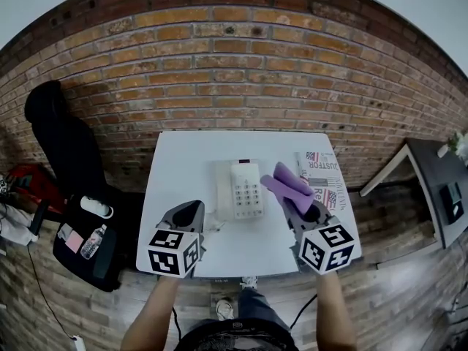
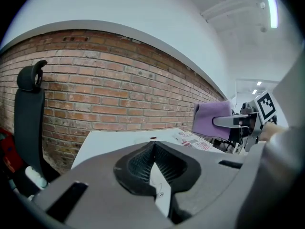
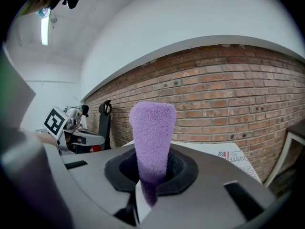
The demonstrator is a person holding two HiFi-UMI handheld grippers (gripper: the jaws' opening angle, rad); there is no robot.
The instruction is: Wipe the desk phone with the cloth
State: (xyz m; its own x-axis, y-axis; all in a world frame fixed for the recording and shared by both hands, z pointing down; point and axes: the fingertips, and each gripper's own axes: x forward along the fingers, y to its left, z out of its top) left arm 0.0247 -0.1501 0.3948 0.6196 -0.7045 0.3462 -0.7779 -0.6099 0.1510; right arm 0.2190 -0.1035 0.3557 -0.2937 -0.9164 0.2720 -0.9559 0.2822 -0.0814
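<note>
right gripper (image 3: 148, 178) pinches the soft, limp cloth (image 3: 152, 132) at its near end; left gripper (image 2: 153, 175) is pressed together, empty. desk phone (image 1: 246, 189) likely light, may slide.

Fuzzy purple cloth (image 3: 151, 137), smooth white plastic phone (image 1: 247, 189), rough brick wall (image 1: 234, 64).

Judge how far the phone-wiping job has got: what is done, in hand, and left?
Done: the purple cloth is picked up, clamped in the right tongs. In hand: it is held in the air by the desk phone, not touching. Left: apparently the wiping itself; the left tongs are shut, empty.
</note>
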